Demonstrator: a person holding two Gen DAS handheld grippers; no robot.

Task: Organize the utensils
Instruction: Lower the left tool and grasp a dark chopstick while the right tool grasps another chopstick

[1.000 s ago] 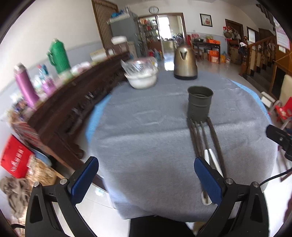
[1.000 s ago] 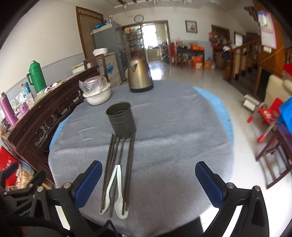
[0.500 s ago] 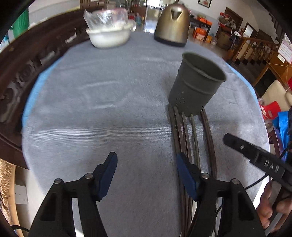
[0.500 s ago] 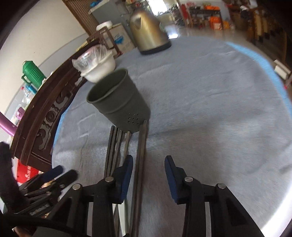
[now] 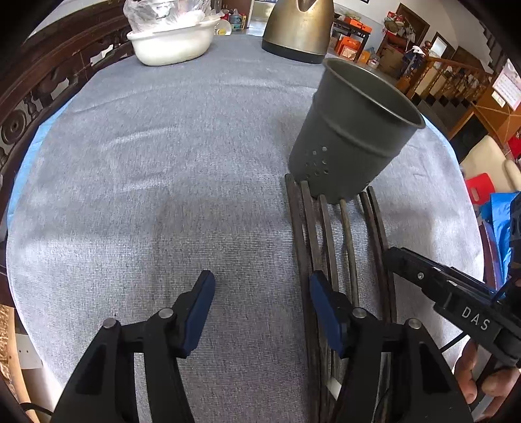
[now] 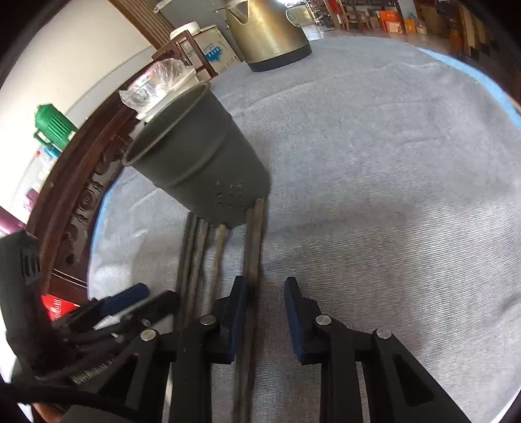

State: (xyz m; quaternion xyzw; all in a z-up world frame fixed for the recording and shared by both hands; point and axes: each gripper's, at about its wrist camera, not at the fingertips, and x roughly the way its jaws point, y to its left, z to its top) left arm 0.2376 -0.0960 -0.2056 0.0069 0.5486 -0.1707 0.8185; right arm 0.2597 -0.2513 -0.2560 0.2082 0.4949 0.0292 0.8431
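Both grippers low over the chopsticks, jaws narrowed, nothing pinched.

Round table (image 5: 162,136) under grey cloth (image 6: 374,169). Brass kettle (image 5: 298,29) and white bowl (image 5: 172,42) with plastic bag at far edge. Dark holder (image 5: 351,136), holes near its base, upright, near the middle; its base meets the far tips of the chopsticks (image 5: 325,227), about 6 dark sticks lying side by side and running toward the cameras. Left gripper (image 5: 260,309): jaws half spread after closing in, bare cloth between the pads, right pad over the leftmost sticks. Right gripper (image 6: 265,312): jaws narrower, just closing, a gap left; rightmost pair (image 6: 252,244) runs just inside the left pad, contact unclear. A hand (image 5: 482,374) shows low right, left view.
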